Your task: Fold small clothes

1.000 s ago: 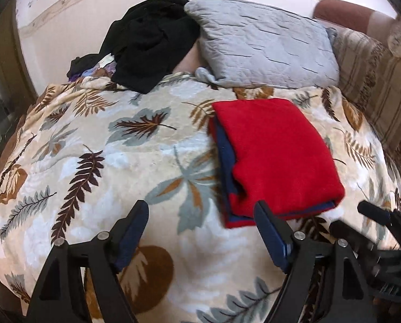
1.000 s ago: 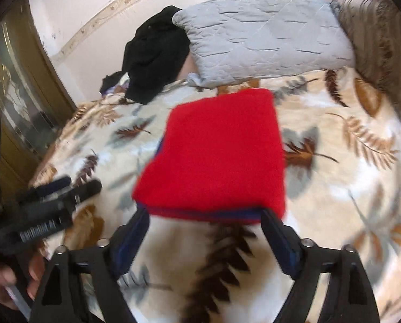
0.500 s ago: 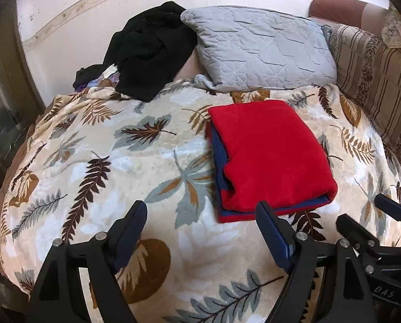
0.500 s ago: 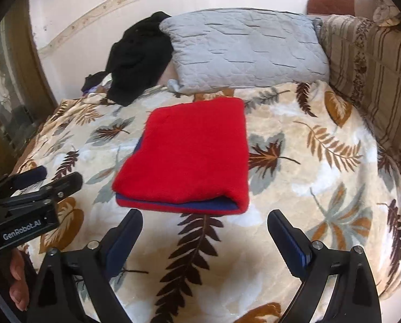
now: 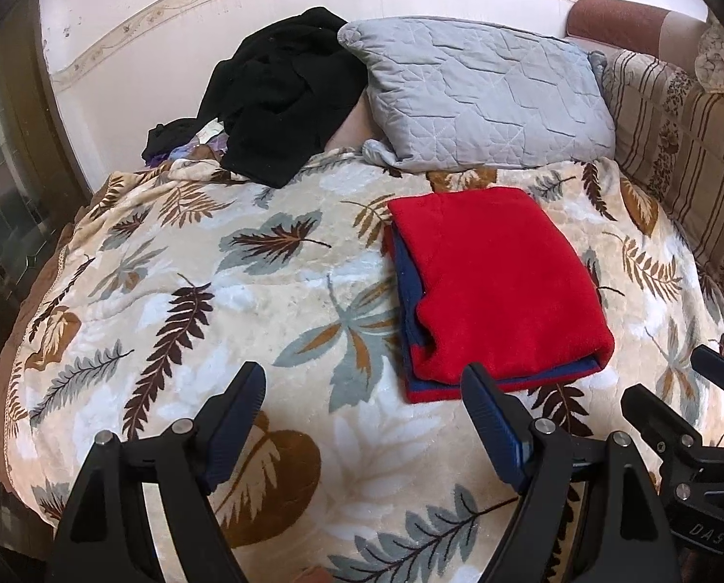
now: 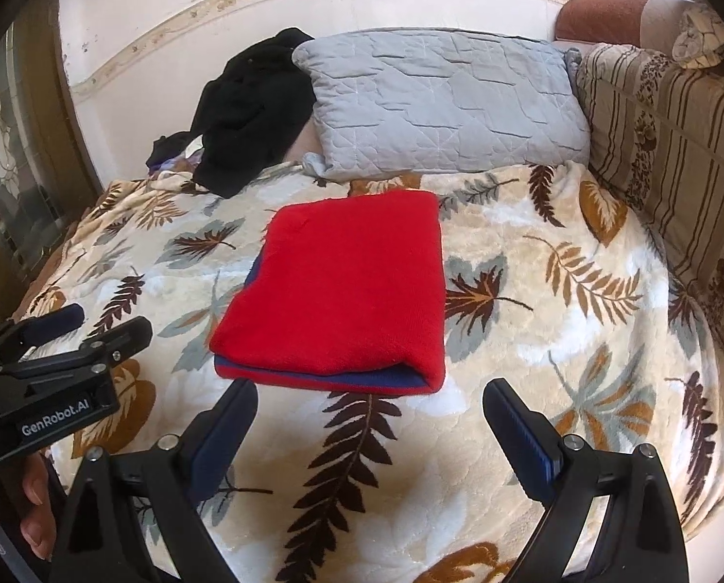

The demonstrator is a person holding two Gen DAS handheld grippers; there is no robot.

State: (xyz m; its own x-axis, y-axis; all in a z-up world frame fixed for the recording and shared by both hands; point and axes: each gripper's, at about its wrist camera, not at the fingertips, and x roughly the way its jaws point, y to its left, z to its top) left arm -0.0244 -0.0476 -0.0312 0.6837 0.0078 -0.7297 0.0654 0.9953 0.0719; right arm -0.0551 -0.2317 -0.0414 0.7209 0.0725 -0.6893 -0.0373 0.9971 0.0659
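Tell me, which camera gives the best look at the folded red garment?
The right wrist view: the folded red garment lies near the middle, its whole top and near folded edge showing. In the left wrist view it sits off to the right, angled, showing its layered blue edge.

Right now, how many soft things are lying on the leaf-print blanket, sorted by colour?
Red with blue: 1, the folded garment
Black: 1, the crumpled clothes pile
Grey: 1, the quilted pillow
Total: 3
A few small bits of cloth beside the black pile are too hidden to count.
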